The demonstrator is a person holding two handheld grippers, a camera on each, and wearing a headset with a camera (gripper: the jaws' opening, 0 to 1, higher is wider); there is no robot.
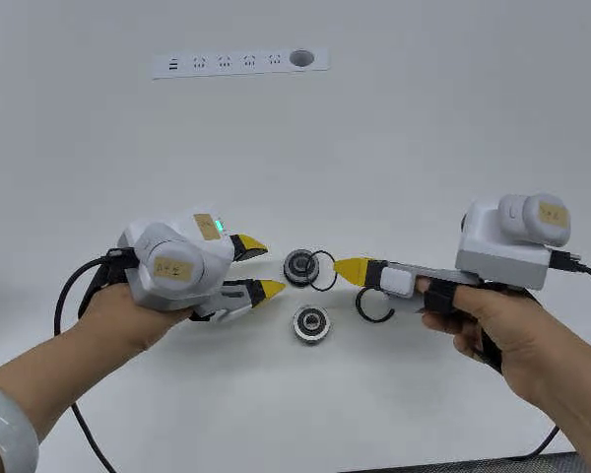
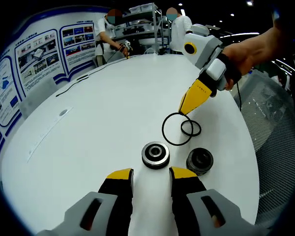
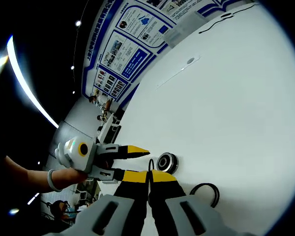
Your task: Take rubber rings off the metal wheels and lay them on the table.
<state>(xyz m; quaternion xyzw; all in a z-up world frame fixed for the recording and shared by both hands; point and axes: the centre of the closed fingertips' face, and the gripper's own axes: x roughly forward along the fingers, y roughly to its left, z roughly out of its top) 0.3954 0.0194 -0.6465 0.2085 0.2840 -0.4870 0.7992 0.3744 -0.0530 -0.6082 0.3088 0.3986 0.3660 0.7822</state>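
Note:
Two metal wheels lie mid-table, one [image 1: 300, 267] [image 2: 155, 155] [image 3: 167, 162] between the grippers and one [image 1: 311, 324] [image 2: 200, 161] nearer me. My left gripper [image 1: 262, 266] [image 2: 151, 174] is open, just left of the farther wheel and holding nothing. My right gripper [image 1: 340, 269] [image 3: 148, 176] is shut, and its yellow tips pinch the rim of a thin rubber ring [image 1: 323, 271] [image 2: 177, 129] that leans against the farther wheel. A thicker black ring [image 1: 374, 304] [image 2: 191, 128] [image 3: 205, 192] lies on the table under the right gripper.
A white power strip [image 1: 241, 62] sits flush in the white table [image 1: 394, 158] at the far side. Black cables trail from both grippers toward me. People stand beyond the table's far edge [image 2: 113, 34] beside shelves and poster walls.

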